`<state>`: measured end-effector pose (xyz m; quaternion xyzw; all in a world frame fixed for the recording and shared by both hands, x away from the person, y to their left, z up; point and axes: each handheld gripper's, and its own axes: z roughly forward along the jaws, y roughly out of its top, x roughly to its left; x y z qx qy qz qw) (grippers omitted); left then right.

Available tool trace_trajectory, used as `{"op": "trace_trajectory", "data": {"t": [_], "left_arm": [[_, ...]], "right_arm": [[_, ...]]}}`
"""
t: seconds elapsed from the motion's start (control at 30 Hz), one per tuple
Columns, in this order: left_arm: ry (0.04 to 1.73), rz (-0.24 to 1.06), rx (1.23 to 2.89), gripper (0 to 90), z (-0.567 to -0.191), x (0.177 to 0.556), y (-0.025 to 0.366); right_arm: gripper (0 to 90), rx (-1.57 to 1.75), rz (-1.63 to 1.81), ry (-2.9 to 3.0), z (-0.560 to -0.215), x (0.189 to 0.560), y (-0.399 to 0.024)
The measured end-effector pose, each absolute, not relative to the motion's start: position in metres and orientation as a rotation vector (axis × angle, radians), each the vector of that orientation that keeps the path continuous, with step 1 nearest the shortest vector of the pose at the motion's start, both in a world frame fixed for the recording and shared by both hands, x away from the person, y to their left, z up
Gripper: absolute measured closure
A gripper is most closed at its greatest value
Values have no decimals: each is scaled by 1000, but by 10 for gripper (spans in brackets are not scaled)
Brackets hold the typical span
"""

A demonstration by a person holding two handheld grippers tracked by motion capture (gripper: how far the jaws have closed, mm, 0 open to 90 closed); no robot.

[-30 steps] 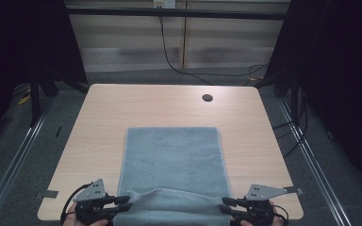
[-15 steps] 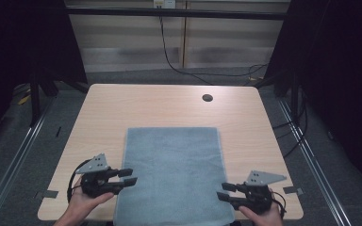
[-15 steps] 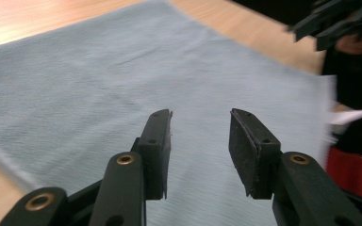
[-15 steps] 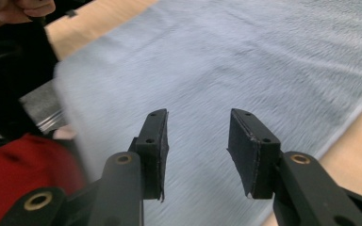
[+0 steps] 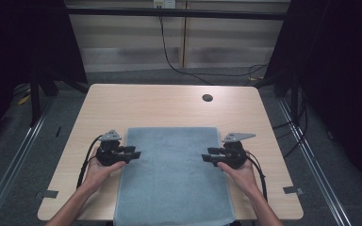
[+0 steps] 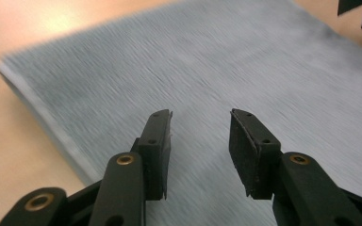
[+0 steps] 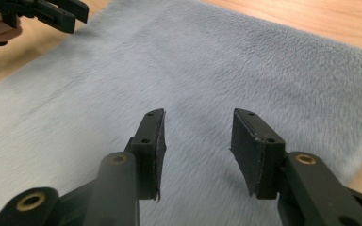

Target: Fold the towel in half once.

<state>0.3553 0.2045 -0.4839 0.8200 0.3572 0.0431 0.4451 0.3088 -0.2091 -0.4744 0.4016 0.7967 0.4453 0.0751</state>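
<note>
A grey-blue towel (image 5: 172, 174) lies flat on the wooden table (image 5: 169, 103), its near end hanging over the front edge. My left gripper (image 5: 134, 154) is at the towel's left edge, pointing inward, with my right gripper (image 5: 206, 157) facing it at the right edge. Both have just been opening, and both stand open with nothing between the pads. In the left gripper view the left gripper (image 6: 200, 115) hovers over the towel (image 6: 217, 70). In the right gripper view the right gripper (image 7: 198, 115) hovers over the towel (image 7: 217, 61), with the left gripper (image 7: 52, 12) far off.
A round cable hole (image 5: 207, 98) sits in the table's far right part. Bare wood runs along both sides of the towel and behind it. Tape marks (image 5: 50, 193) lie at the near corners. Dark frame posts and floor cables surround the table.
Both hands have moved from the table's near edge up along the towel's sides. The near towel edge, bunched between the grippers a second ago, now lies flat. Both pairs of jaws stand wider.
</note>
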Motion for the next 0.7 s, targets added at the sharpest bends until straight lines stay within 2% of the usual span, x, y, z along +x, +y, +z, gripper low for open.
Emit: {"op": "trace_trajectory", "data": {"t": [0.07, 0.17, 0.27, 0.7], "left_arm": [[893, 101, 2014, 593, -485, 358, 202], [870, 169, 2073, 583, -489, 359, 199], [892, 156, 2108, 581, -502, 362, 200], [824, 92, 2107, 609, -504, 332, 210]], "right_arm": [[539, 1212, 1289, 2390, -479, 320, -204], [533, 1250, 1265, 2396, -489, 332, -198], [524, 1268, 1213, 2425, -499, 335, -193], [524, 1205, 1170, 2499, -500, 297, -193]]}}
